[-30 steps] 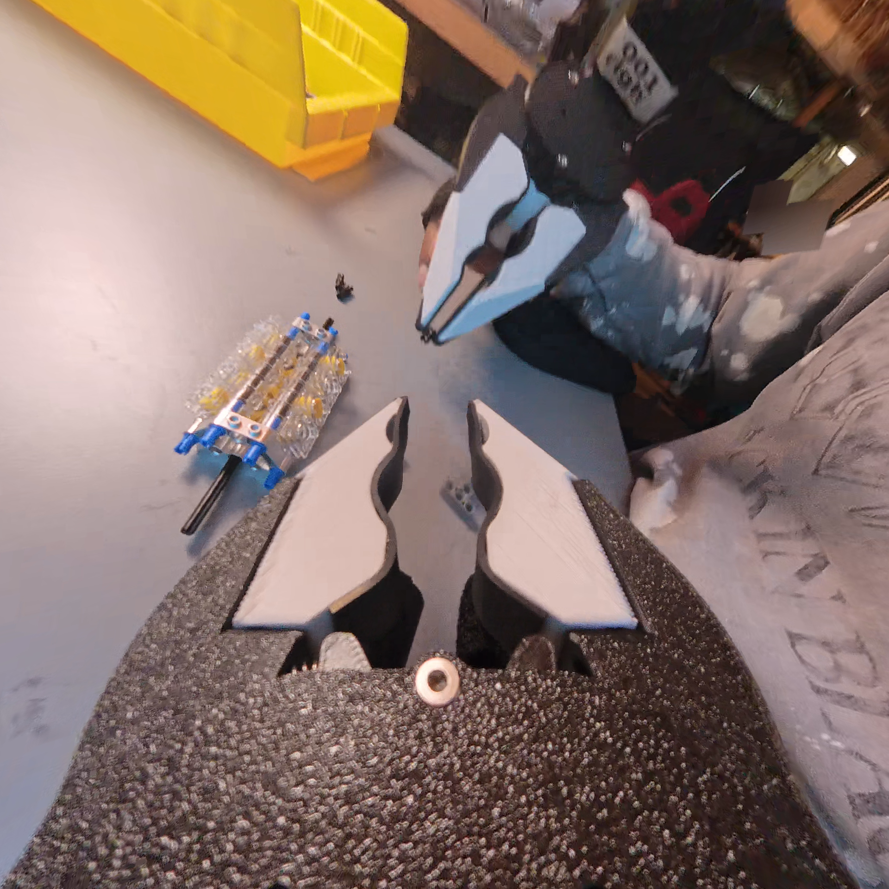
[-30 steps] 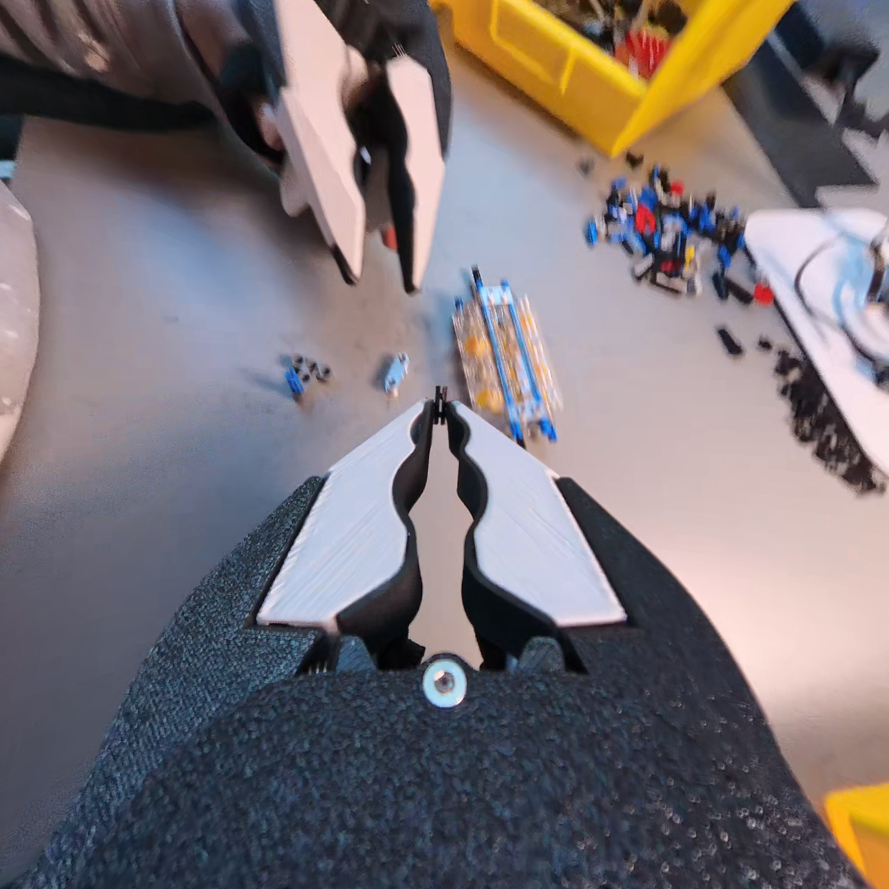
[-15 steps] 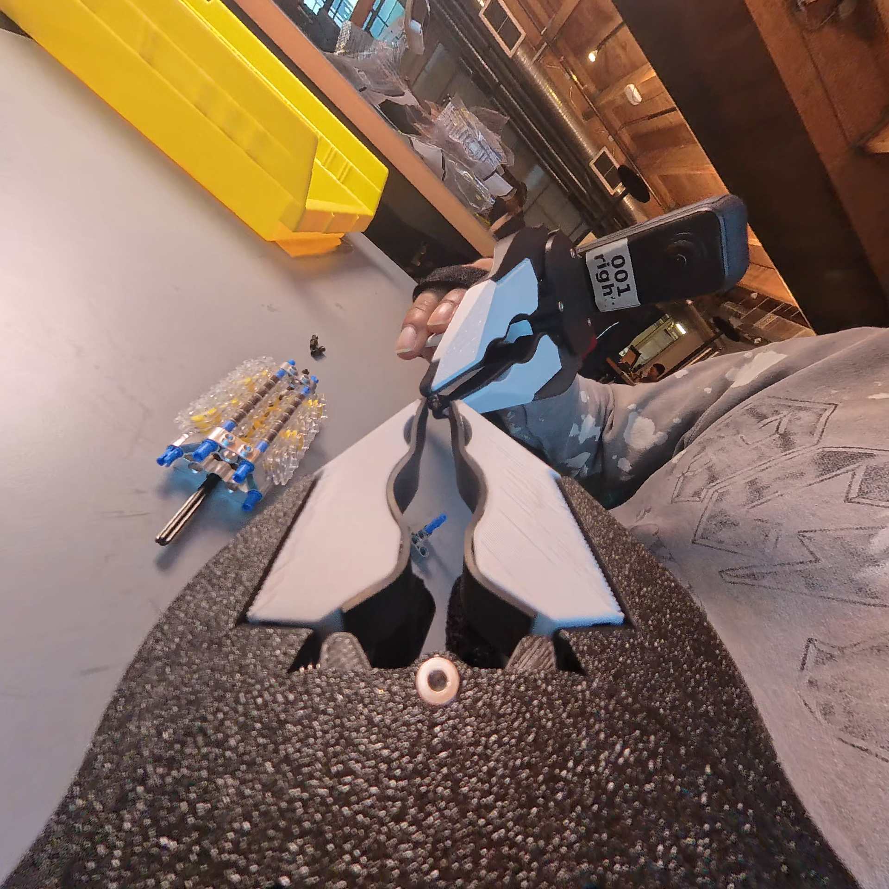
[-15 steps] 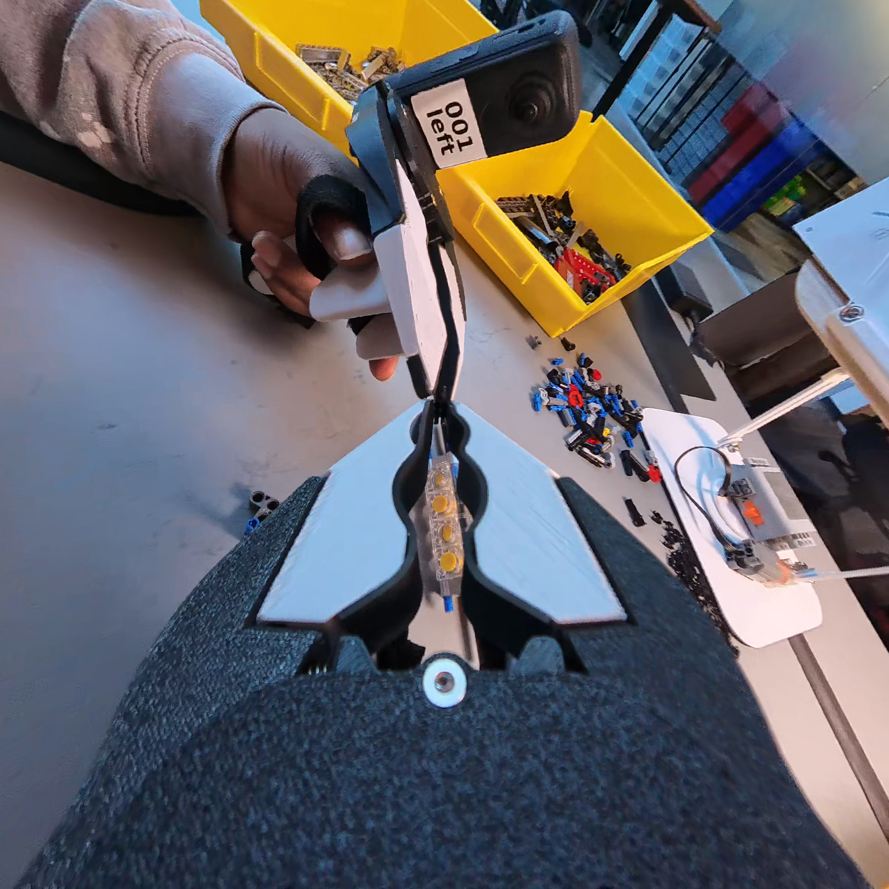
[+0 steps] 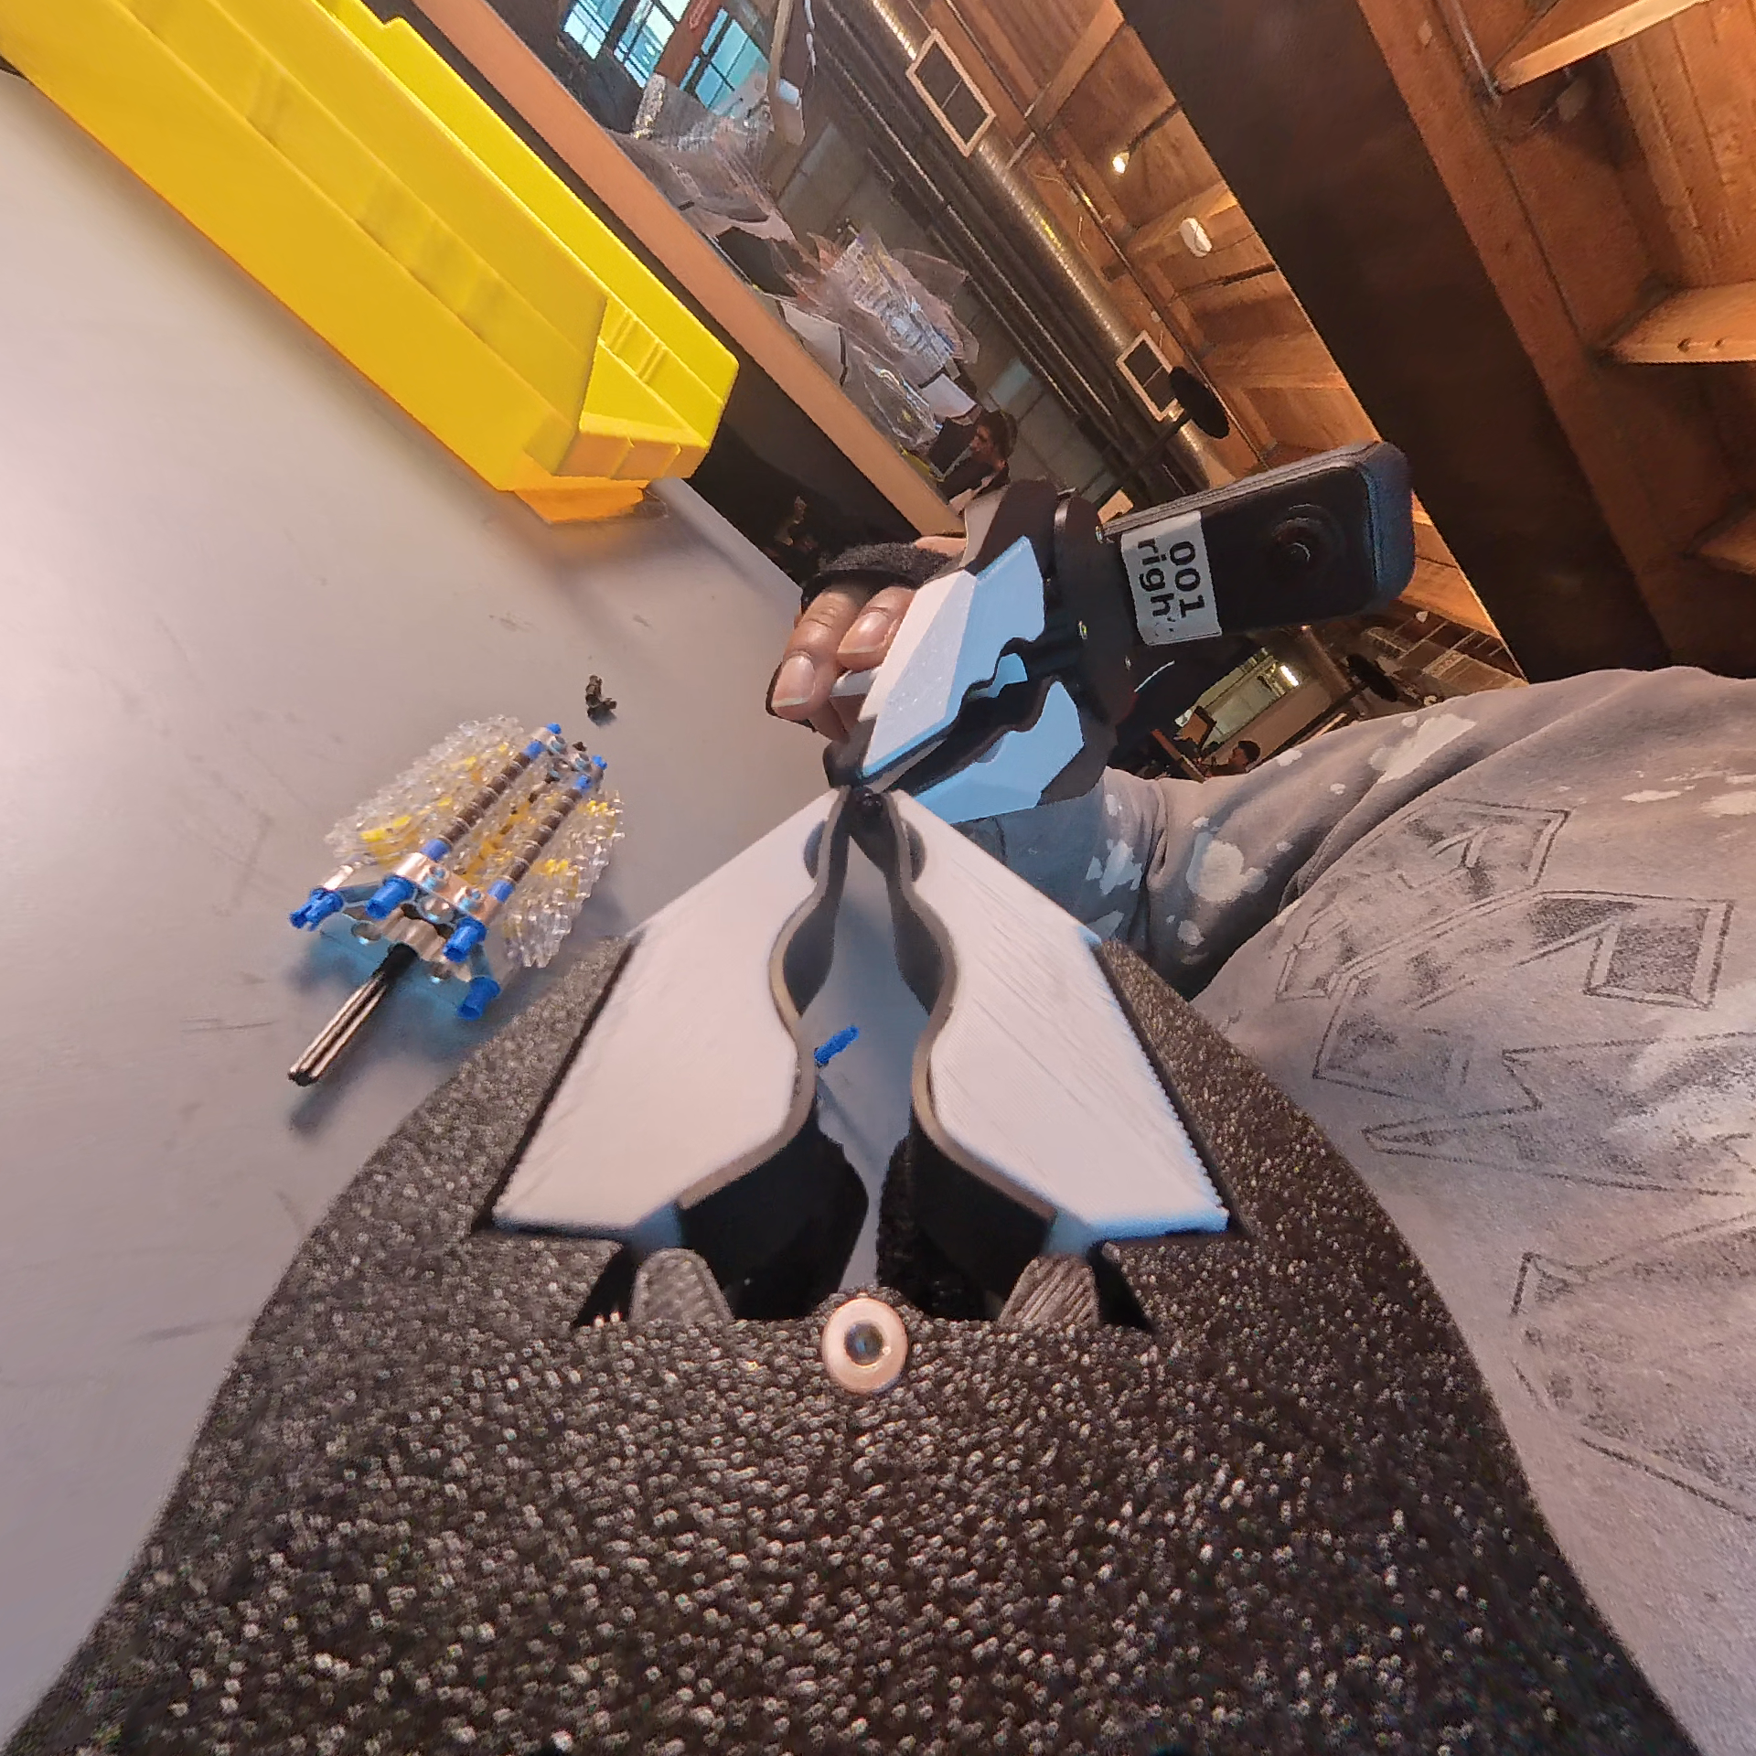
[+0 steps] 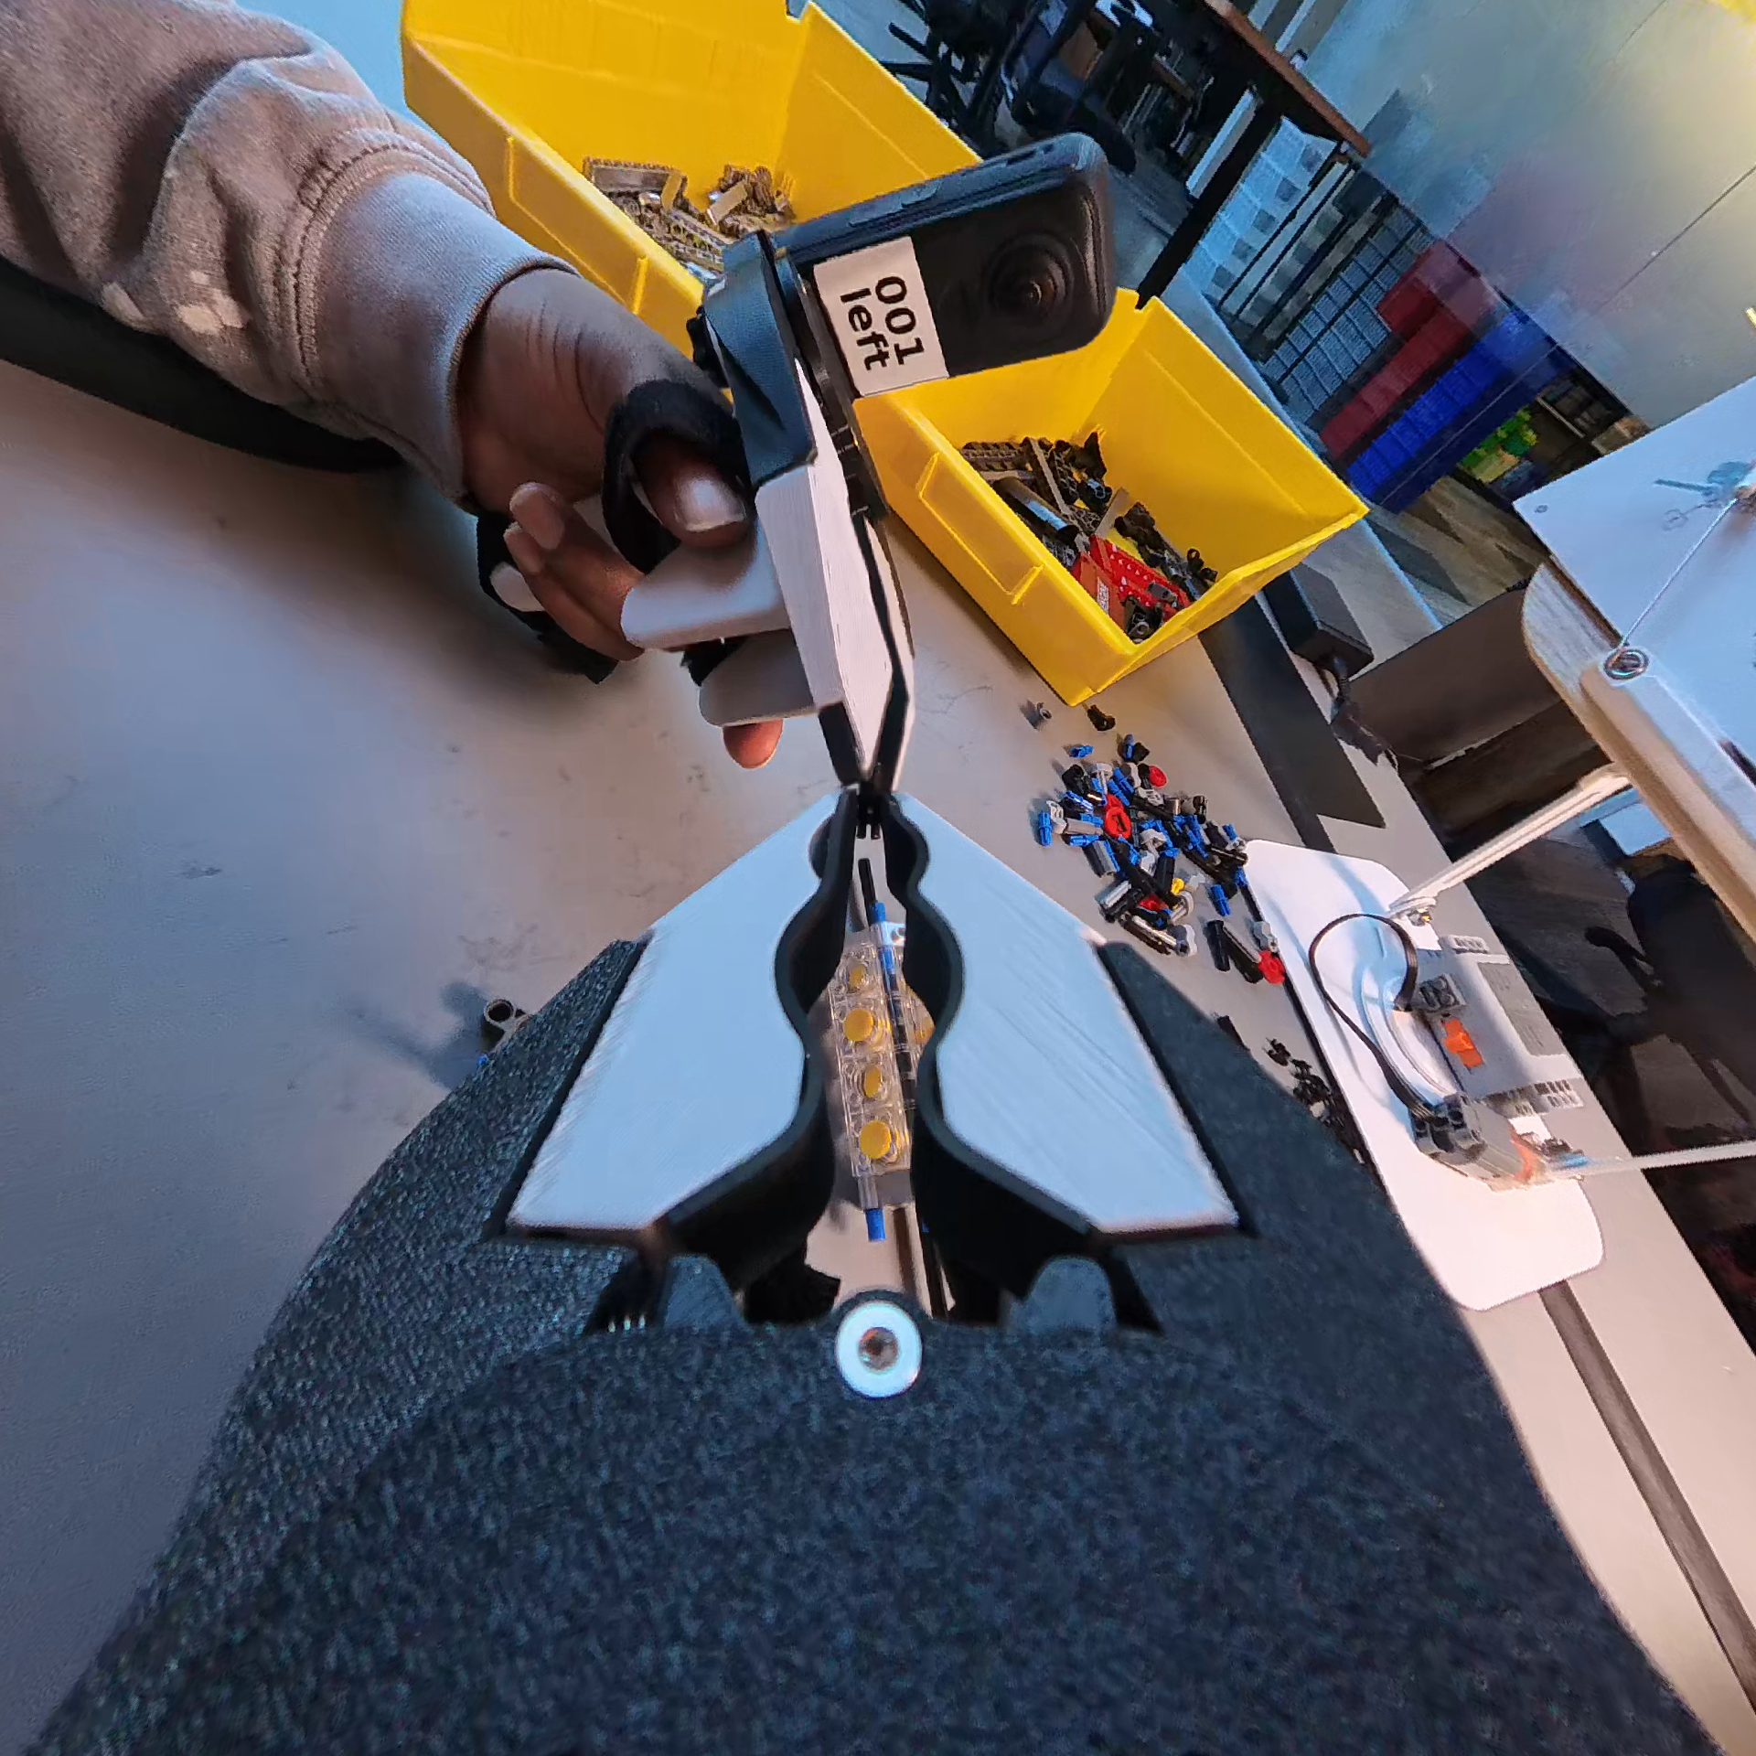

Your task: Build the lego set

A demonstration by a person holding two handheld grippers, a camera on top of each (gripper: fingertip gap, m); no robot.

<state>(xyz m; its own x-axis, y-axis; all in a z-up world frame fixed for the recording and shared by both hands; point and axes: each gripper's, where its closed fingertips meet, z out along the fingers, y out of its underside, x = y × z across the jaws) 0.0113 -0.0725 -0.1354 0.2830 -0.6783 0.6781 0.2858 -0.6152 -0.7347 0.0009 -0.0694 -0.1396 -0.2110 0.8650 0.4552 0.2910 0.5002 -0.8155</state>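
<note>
Right wrist view: at frame centre the right gripper [image 6: 867,808] and left gripper [image 6: 869,779] meet tip to tip, both apparently pinched on one small black pin [image 6: 866,815]. Below them, the clear yellow-studded assembly [image 6: 869,1055] lies on the table [image 6: 238,808].

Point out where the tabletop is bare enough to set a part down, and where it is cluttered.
Bare: the grey table left of the tongs, below the sleeve; also between the yellow bin and the clear assembly. Crowded: the loose-parts pile, white board and filled yellow bin on the right.
</note>
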